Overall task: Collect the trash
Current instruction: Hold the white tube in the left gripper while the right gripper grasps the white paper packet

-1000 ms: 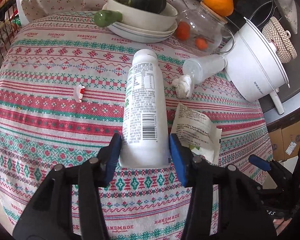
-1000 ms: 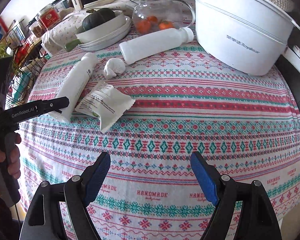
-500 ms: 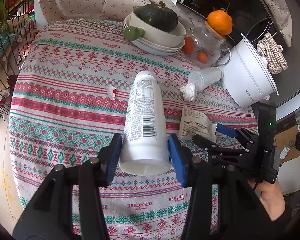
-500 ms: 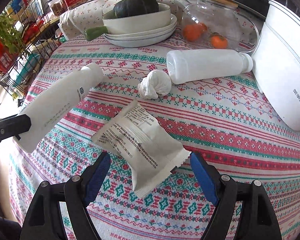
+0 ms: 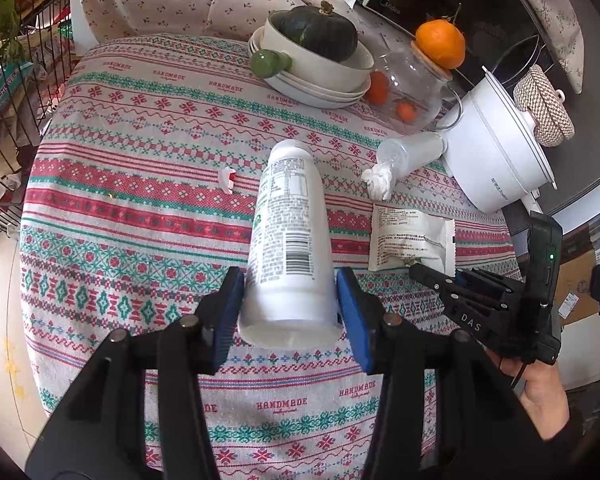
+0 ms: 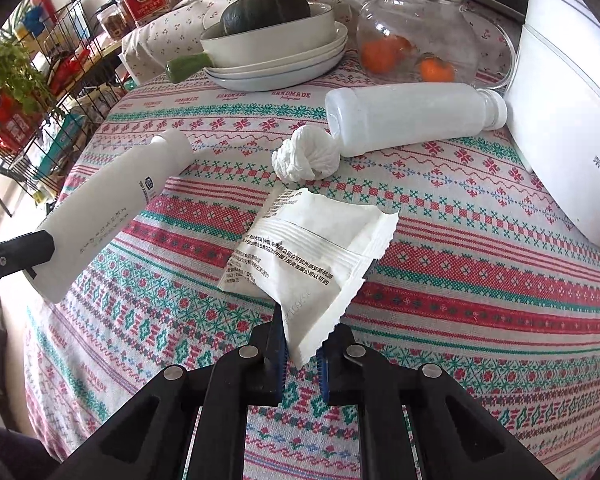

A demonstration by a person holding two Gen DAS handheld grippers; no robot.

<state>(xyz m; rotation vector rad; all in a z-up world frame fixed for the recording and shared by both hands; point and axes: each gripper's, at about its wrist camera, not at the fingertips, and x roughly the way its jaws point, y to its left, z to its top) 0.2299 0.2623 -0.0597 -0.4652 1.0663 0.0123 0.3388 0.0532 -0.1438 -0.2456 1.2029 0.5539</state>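
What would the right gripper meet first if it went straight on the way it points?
The right gripper, shut on the white wrapper, points down at the patterned tablecloth. It would likely push the wrapper into the cloth first; the crumpled tissue lies farther on.

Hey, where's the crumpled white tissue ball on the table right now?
In the right wrist view the tissue ball lies mid-table on the patterned cloth, against the base of the fallen clear bottle and just beyond the white snack wrapper.
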